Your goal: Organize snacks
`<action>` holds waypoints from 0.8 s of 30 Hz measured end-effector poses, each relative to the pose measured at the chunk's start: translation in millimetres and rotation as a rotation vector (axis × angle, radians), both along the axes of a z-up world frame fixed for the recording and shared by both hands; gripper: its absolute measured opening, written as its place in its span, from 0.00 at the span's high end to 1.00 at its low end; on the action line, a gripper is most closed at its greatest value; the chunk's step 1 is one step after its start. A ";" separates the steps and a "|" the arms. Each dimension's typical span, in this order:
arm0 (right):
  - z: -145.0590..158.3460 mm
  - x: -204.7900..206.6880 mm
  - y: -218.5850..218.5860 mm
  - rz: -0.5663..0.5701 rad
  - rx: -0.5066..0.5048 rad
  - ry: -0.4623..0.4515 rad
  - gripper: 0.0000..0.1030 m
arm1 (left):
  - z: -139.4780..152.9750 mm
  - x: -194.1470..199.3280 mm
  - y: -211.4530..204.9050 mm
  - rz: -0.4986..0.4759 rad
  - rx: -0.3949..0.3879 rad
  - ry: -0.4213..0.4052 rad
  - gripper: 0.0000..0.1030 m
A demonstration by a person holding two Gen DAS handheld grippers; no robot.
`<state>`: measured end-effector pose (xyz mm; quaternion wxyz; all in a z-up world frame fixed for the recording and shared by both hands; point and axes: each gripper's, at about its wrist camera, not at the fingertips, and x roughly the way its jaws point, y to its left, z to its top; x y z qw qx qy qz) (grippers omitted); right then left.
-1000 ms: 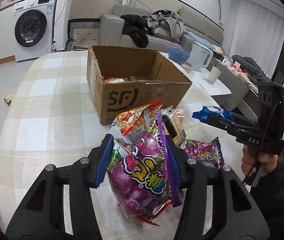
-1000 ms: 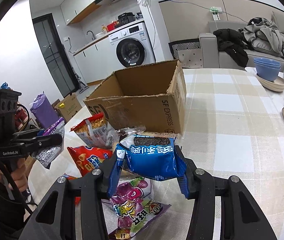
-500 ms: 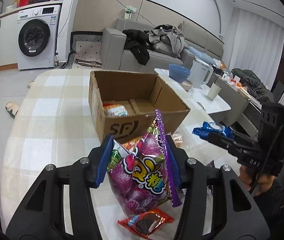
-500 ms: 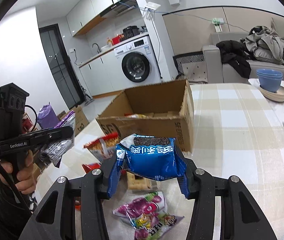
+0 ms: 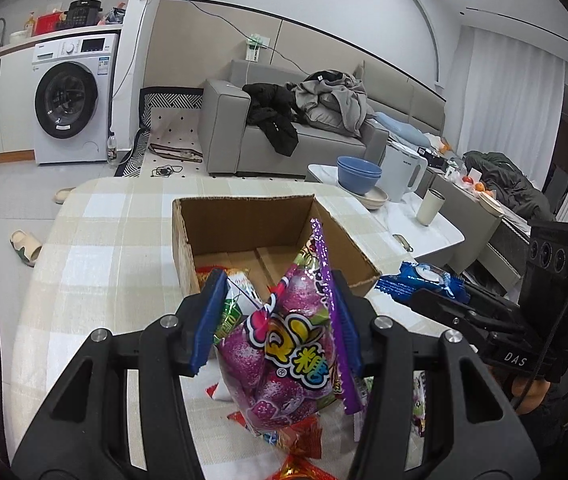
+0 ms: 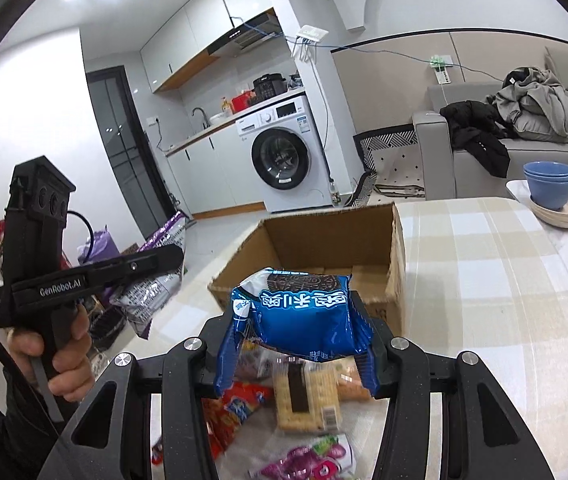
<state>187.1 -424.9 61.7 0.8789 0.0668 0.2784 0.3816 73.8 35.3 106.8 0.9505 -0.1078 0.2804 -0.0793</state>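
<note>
While the left tongs pinch a purple candy bag between their blue pads, the right tongs grip a blue cookie packet in the same way, and both packets hang clear of the checked surface. From the left wrist view the candy bag stands upright in front of an open cardboard box, overlapping its near wall; one snack pack lies on the box floor by the near left corner. From the right wrist view the cookie packet sits just before the same box's near edge. Below it, more snacks lie on the surface: a red packet, a clear pack of crackers and another purple bag, blurred at the near edge. Each view also catches the other tongs to one side, held by a hand. Beyond the far right corner of the surface stand blue bowls and a white kettle on a separate white tabletop.
</note>
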 end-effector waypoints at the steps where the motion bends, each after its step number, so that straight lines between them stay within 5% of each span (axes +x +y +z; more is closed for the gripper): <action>1: 0.8 1.7 1.0 -0.002 0.003 0.001 0.53 | 1.2 2.7 -0.3 0.001 -0.001 0.002 0.53; 24: -0.3 33.8 28.0 -0.009 -0.046 0.014 0.53 | 3.2 56.9 -11.3 -0.001 -0.011 0.013 0.53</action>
